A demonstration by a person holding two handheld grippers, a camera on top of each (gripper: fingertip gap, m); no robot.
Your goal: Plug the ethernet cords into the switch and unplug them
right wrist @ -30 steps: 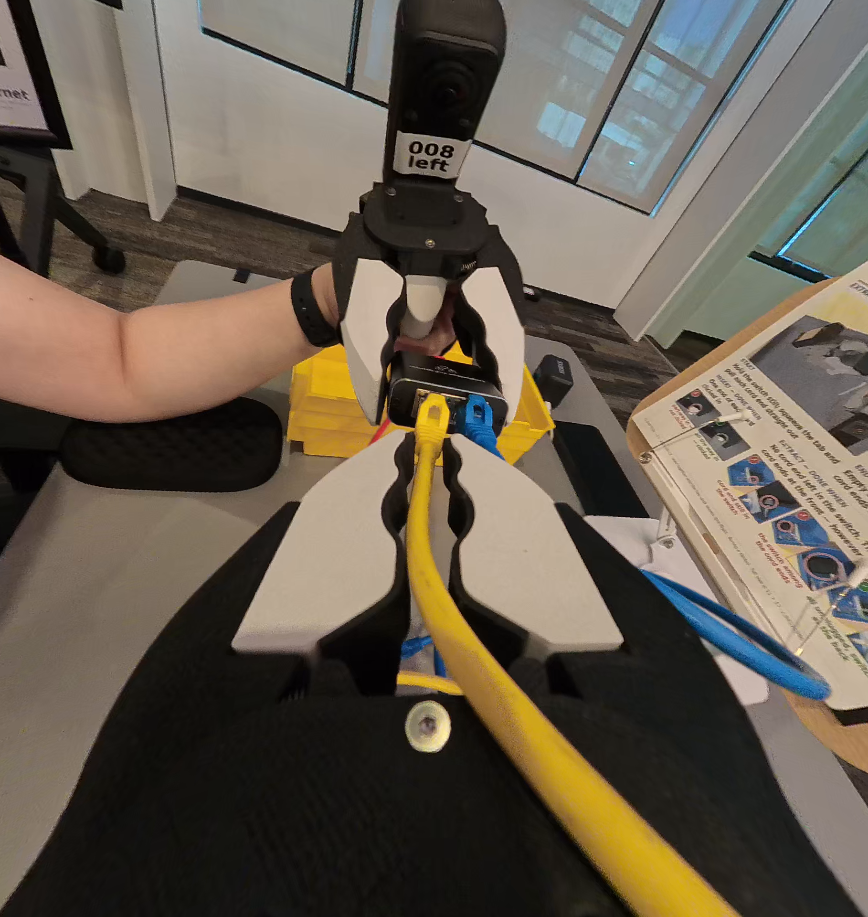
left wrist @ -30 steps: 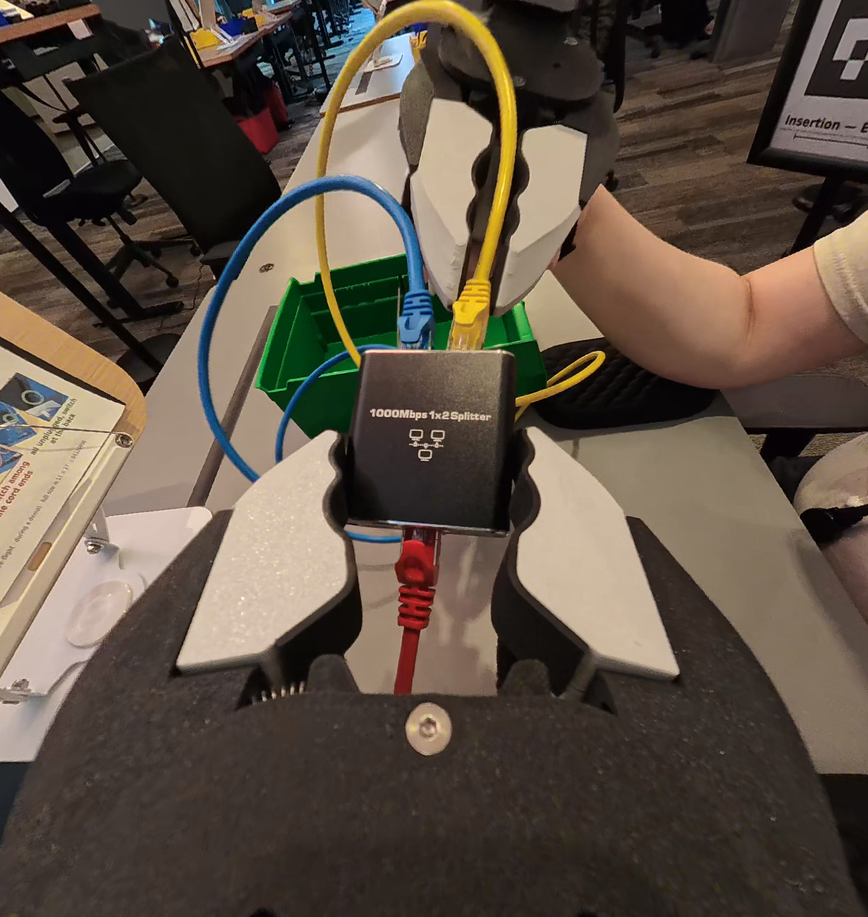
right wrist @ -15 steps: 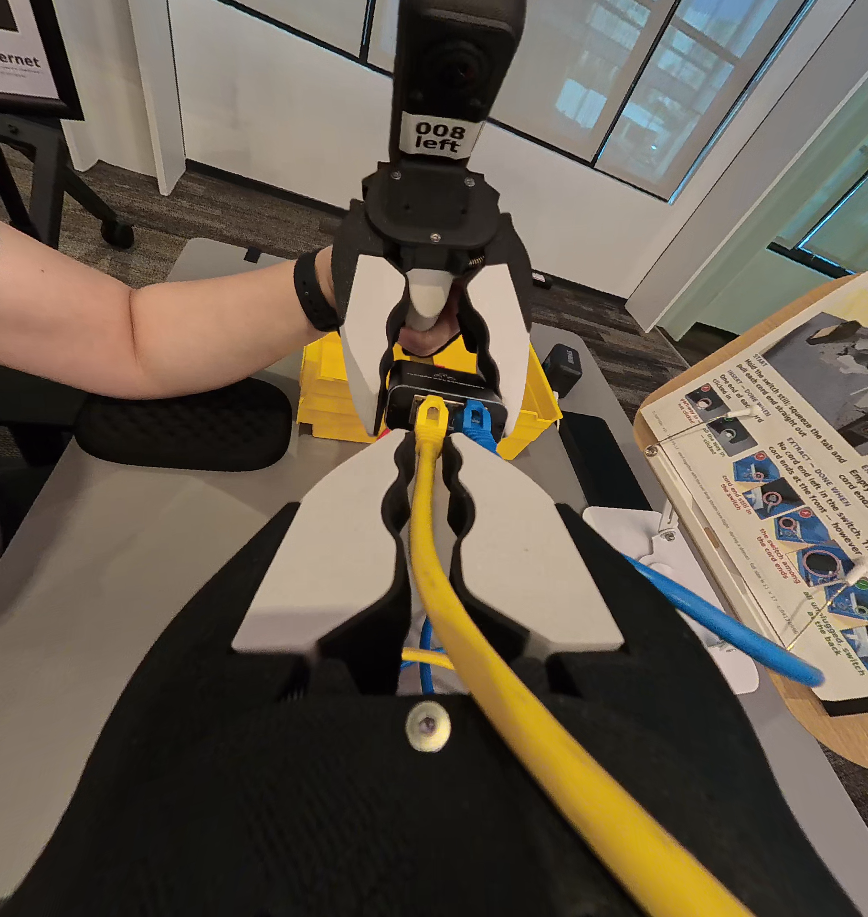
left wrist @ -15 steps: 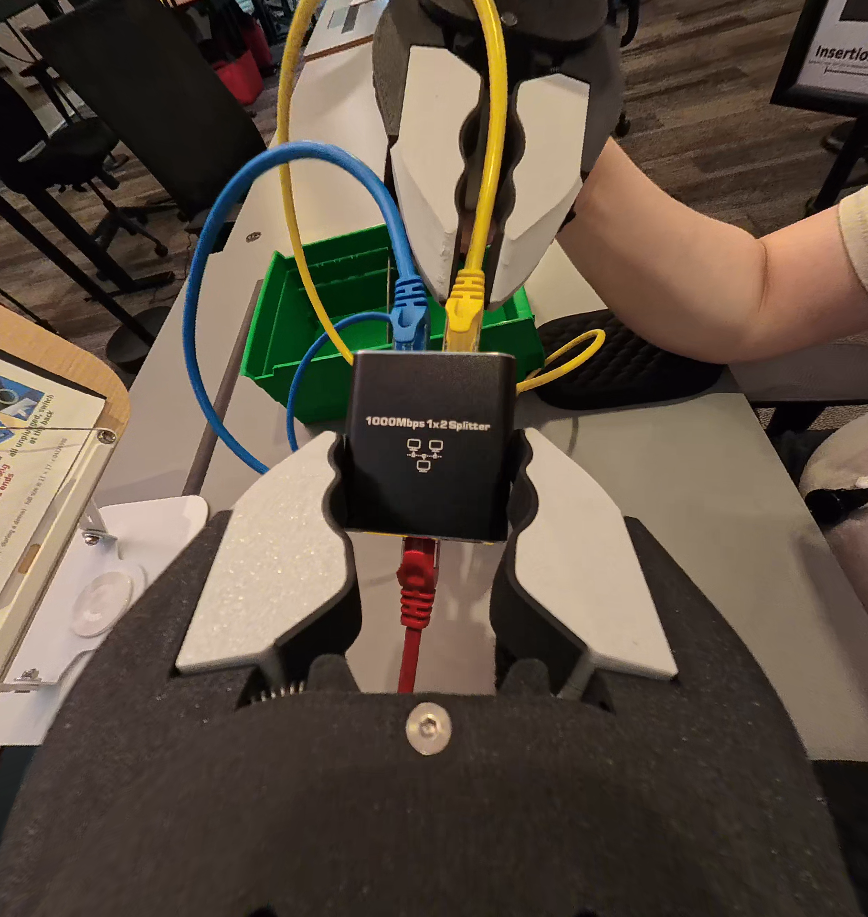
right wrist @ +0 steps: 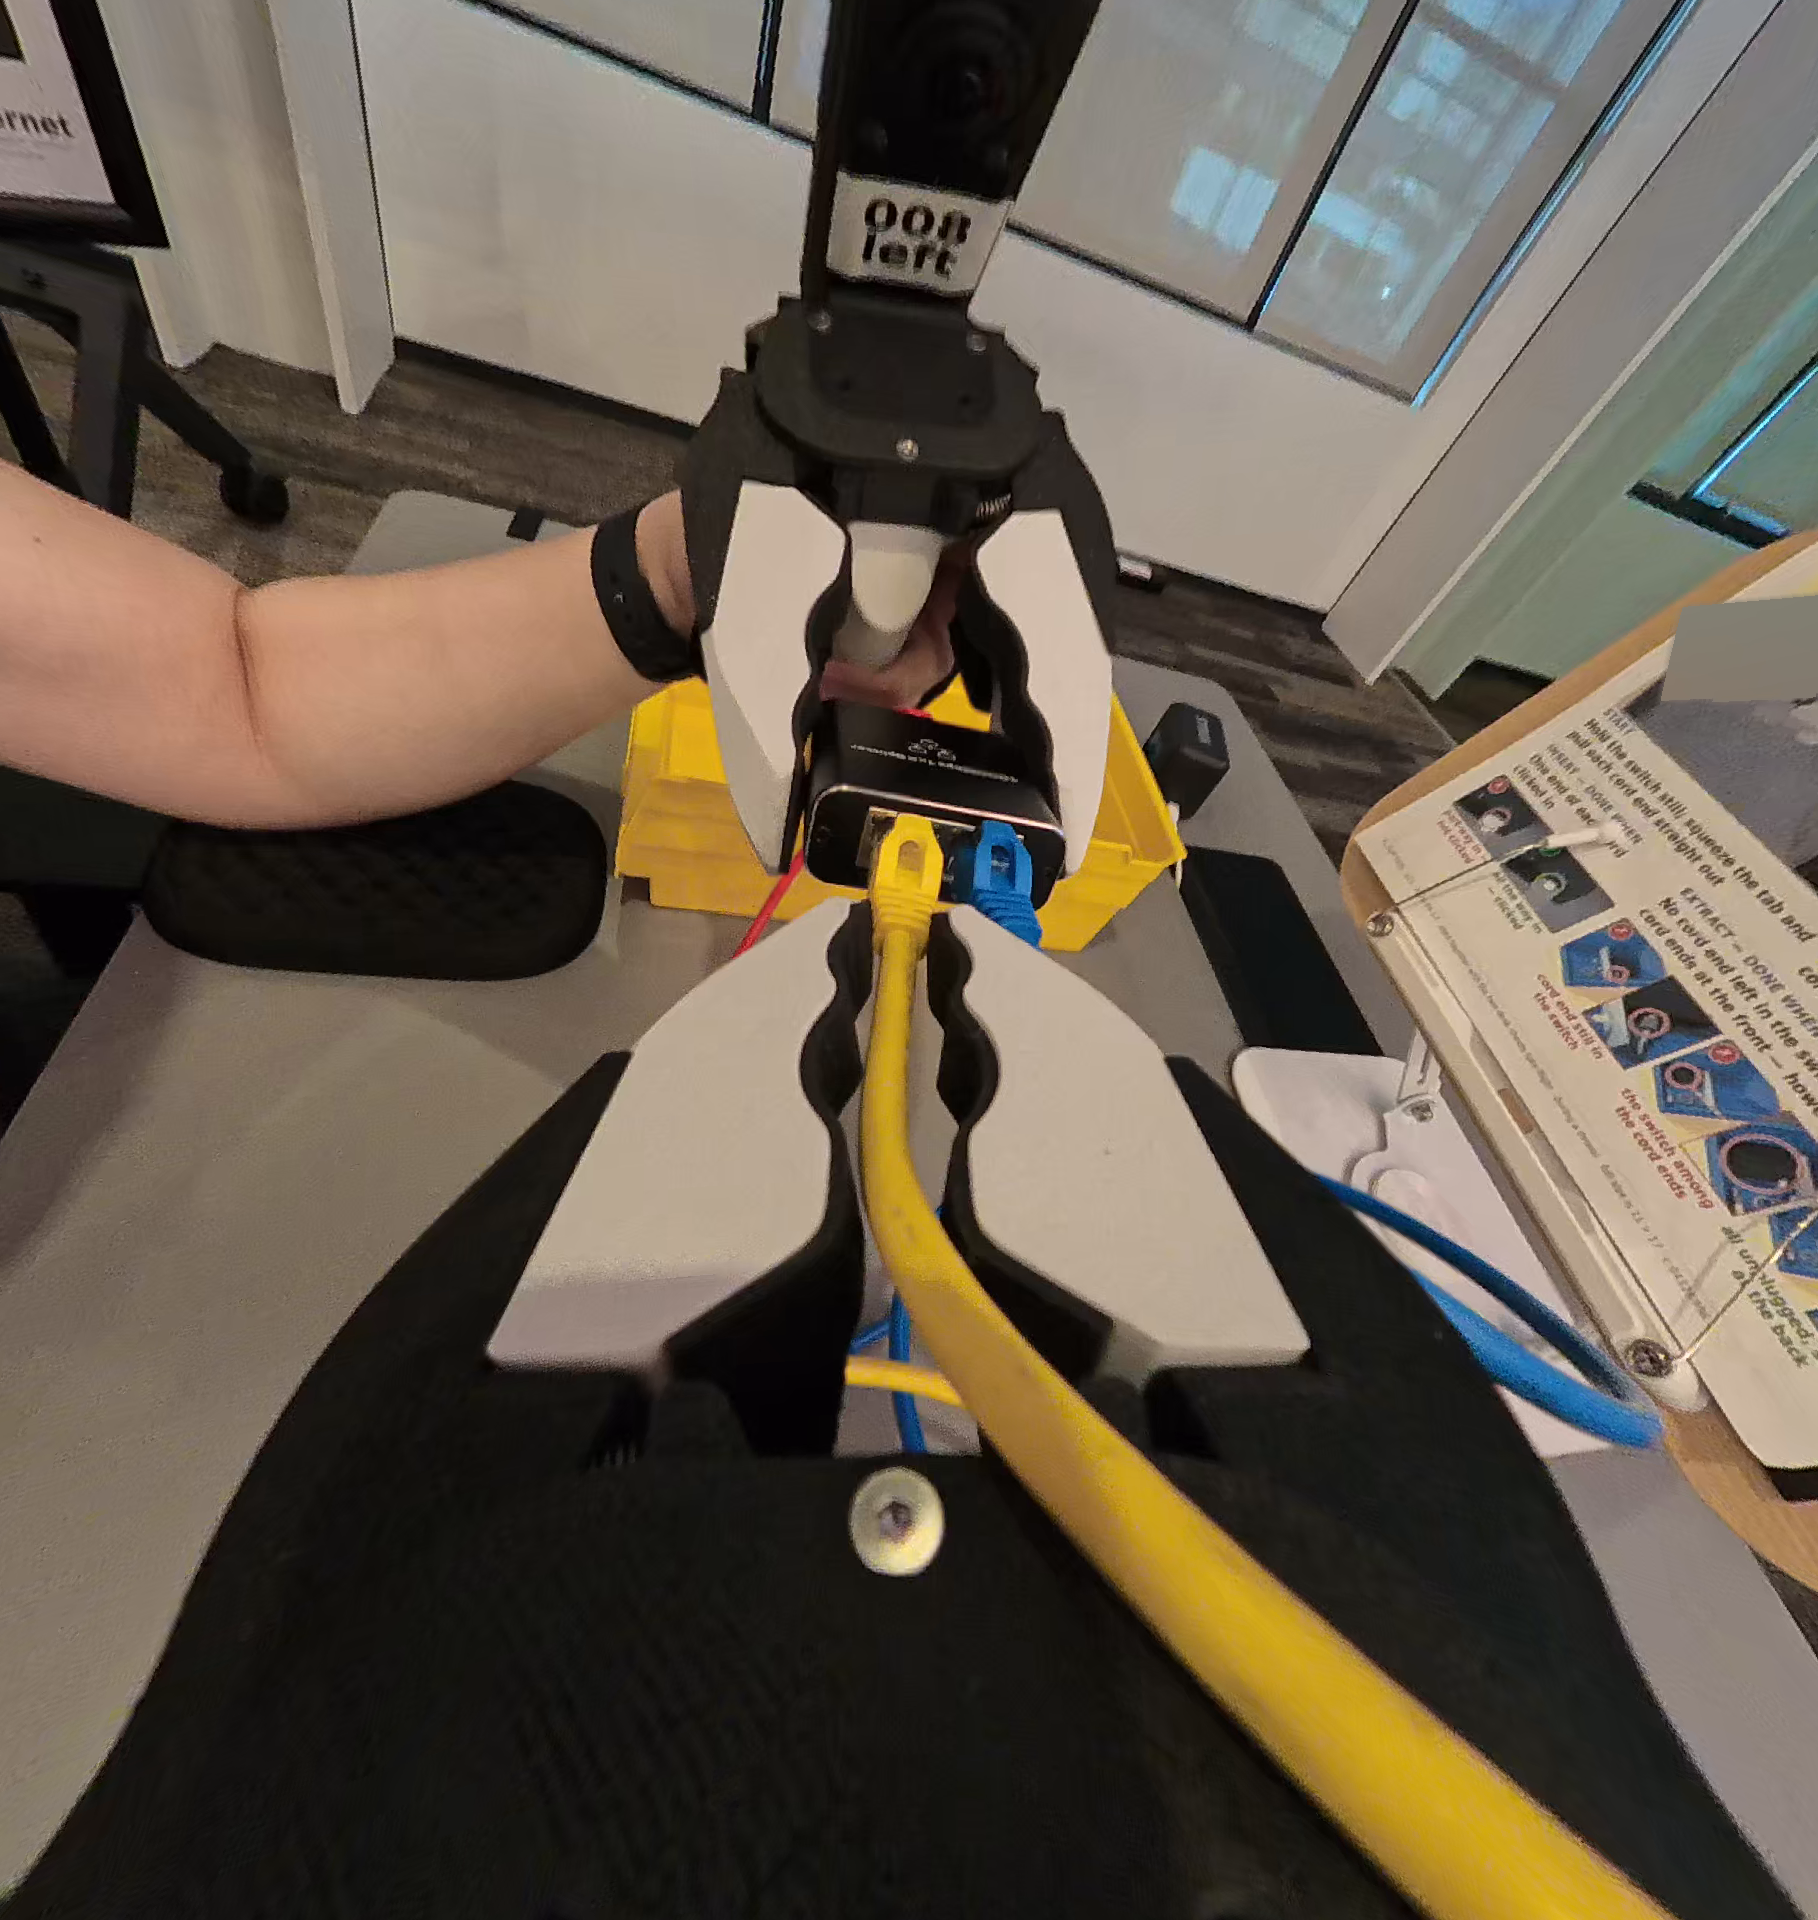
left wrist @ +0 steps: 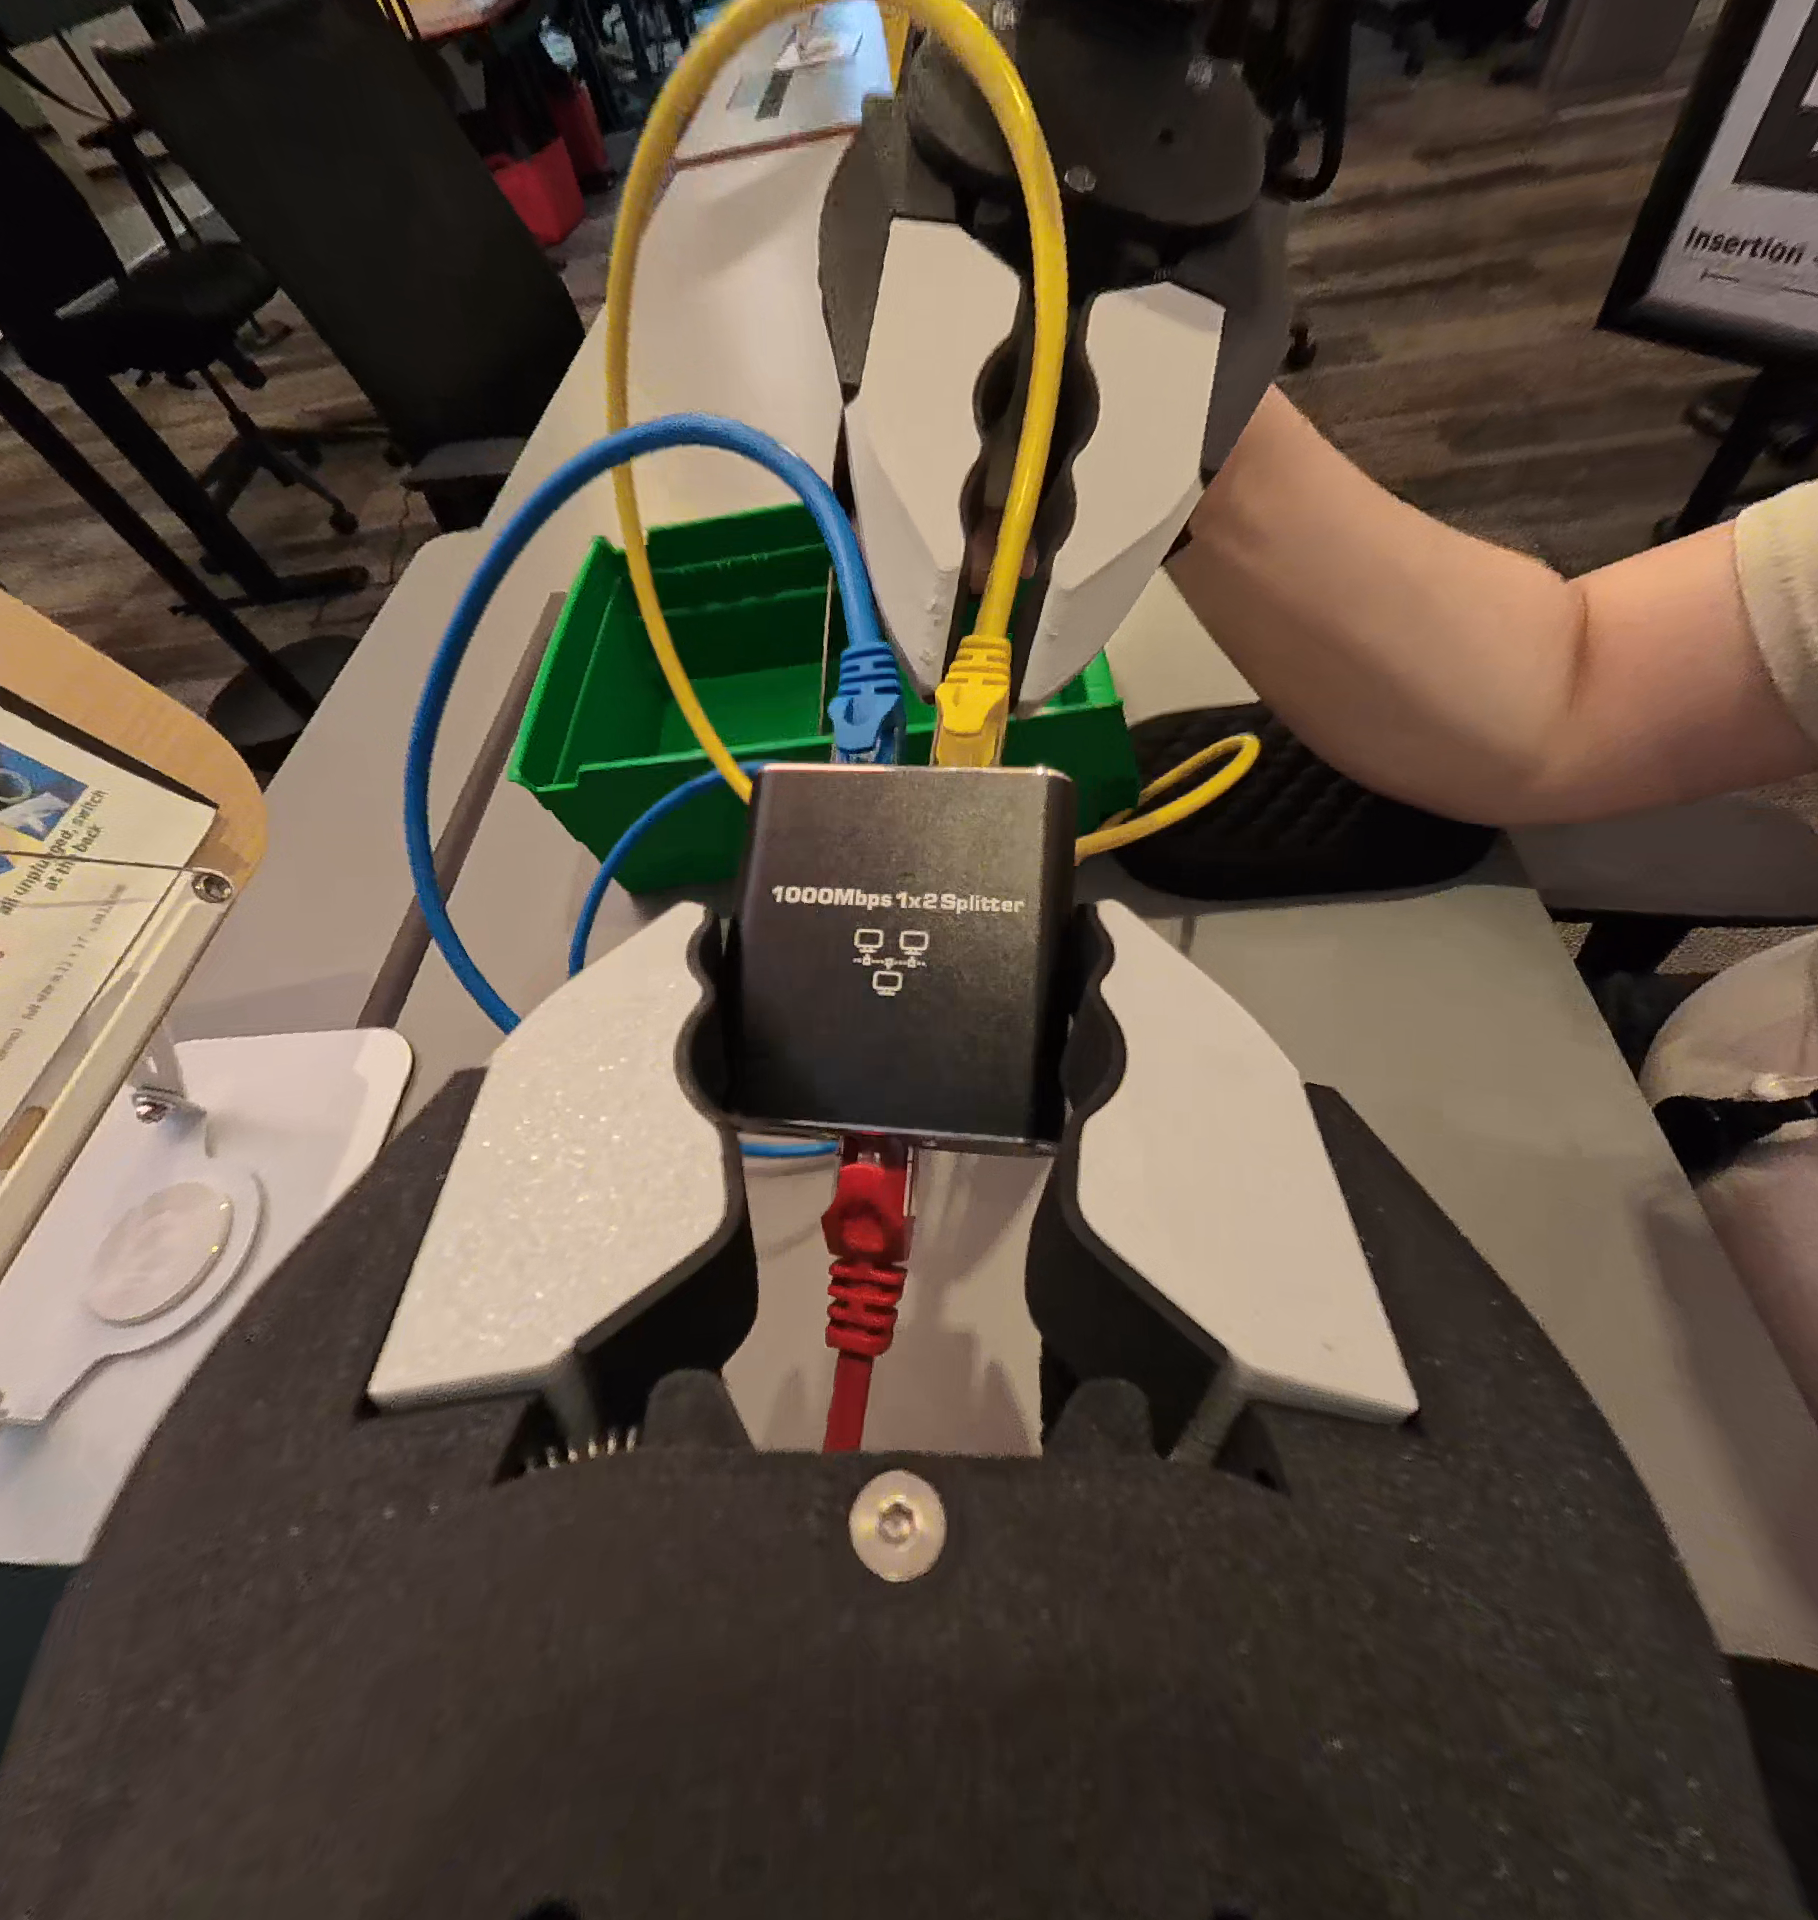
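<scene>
My left gripper (left wrist: 897,935) is shut on the black switch (left wrist: 900,997), its pads pressed on both sides. A red plug (left wrist: 863,1247) sits in the switch's near face. On the far face a blue plug (left wrist: 865,696) and a yellow plug (left wrist: 972,696) sit side by side. My right gripper (right wrist: 897,935) is shut on the yellow cord (right wrist: 889,1039) just behind its plug (right wrist: 905,862), which is in the switch's left port (right wrist: 869,831). The right gripper also shows in the left wrist view (left wrist: 983,665), and the left gripper in the right wrist view (right wrist: 926,831).
A green bin (left wrist: 676,707) stands behind the switch, a yellow bin (right wrist: 676,831) on the other side. An instruction board (right wrist: 1663,987) on a white base (left wrist: 209,1195) stands at the side. A forearm (left wrist: 1456,675) rests over a black pad (left wrist: 1300,800) on the grey table (left wrist: 1352,1039). My right fingertips sit around 4 cm from my left ones.
Both grippers shifted slightly together. Both grasps are unchanged, and the yellow plug stays at the switch's port.
</scene>
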